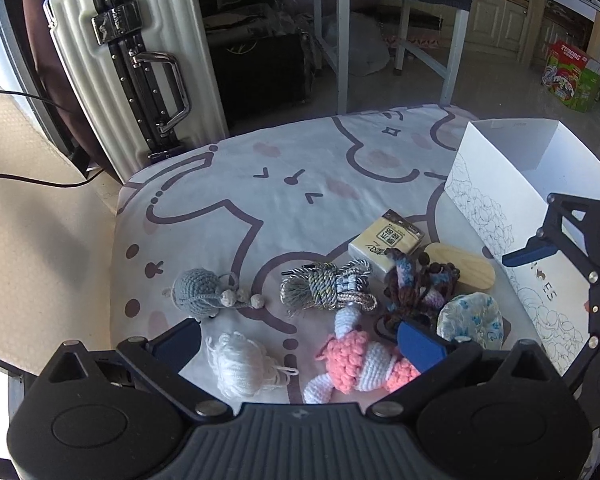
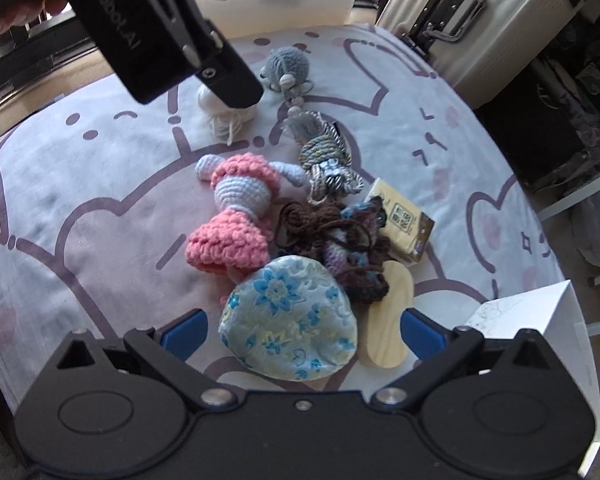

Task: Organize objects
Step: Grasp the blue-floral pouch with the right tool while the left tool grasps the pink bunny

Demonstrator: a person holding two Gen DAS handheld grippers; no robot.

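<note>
little of the sorting looks done. all the small things lie loose on the bed [image 1: 228, 208], which wears a cartoon-print sheet, and the white box [image 1: 500, 184] at its right edge shows nothing inside, though only part of its interior is visible, so i can't be sure it is empty.

the things cluster toward the near edge of the bed. a grey crochet mouse [image 1: 200, 290] and a white yarn ball [image 1: 240, 364] sit well apart from the box, toward the left. a coiled rope bundle [image 1: 328, 286] and a pink crochet doll [image 1: 360, 360] lie in the middle. closer to the box, a yellow tissue pack [image 1: 384, 240], a brown yarn tangle [image 1: 416, 288], a wooden oval piece [image 1: 468, 266] and a blue floral pouch [image 2: 292, 320] crowd together, touching or overlapping.

the left tool [image 1: 298, 342] hangs low over the near edge, fingers spread wide and holding nothing, with the white yarn ball and the pink crochet doll between them.

the right tool [image 2: 302, 328] is likewise apart and empty, low over the blue floral pouch, its fingers straddling the pouch and the end of the wooden oval piece. that pouch seems the likely first pick; every item is yet to be boxed.
</note>
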